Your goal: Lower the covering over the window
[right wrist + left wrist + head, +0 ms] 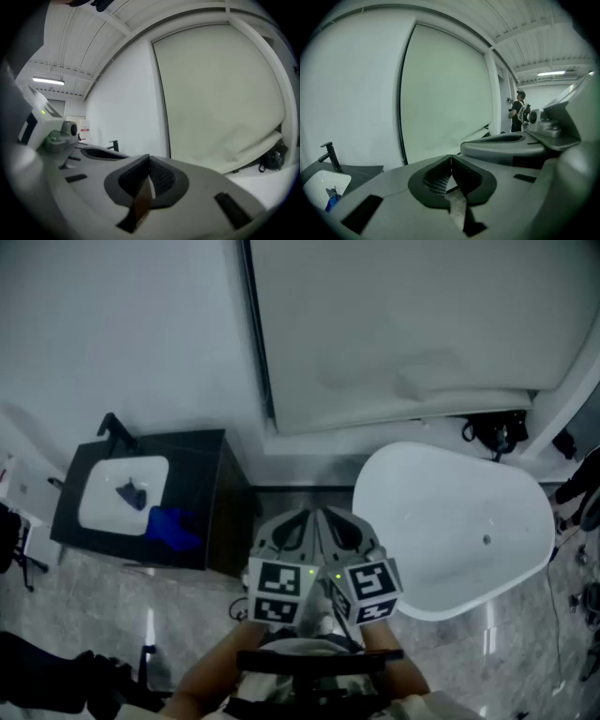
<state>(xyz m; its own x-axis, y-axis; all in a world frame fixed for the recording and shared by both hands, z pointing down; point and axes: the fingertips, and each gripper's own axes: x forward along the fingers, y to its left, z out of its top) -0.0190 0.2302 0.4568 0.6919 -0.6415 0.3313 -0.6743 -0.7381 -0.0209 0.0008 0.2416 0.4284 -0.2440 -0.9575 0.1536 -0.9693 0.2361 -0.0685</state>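
Observation:
A pale roller blind (pixel 412 324) hangs down over the window, its bottom edge slightly crooked just above the sill; the same blind (pixel 445 108) fills the left gripper view and the blind (pixel 220 93) the right gripper view. Both grippers are held side by side near my body, well back from the window. My left gripper (pixel 298 521) is shut with nothing between its jaws, tips meeting (pixel 451 156). The right gripper (pixel 328 519) is likewise shut and empty (pixel 149 157).
A white bathtub (pixel 459 531) stands below the window at the right. A dark vanity with a white basin (pixel 122 491), a black tap and a blue object is at the left. Dark gear (pixel 495 432) lies by the sill. A person (pixel 518 111) stands far off.

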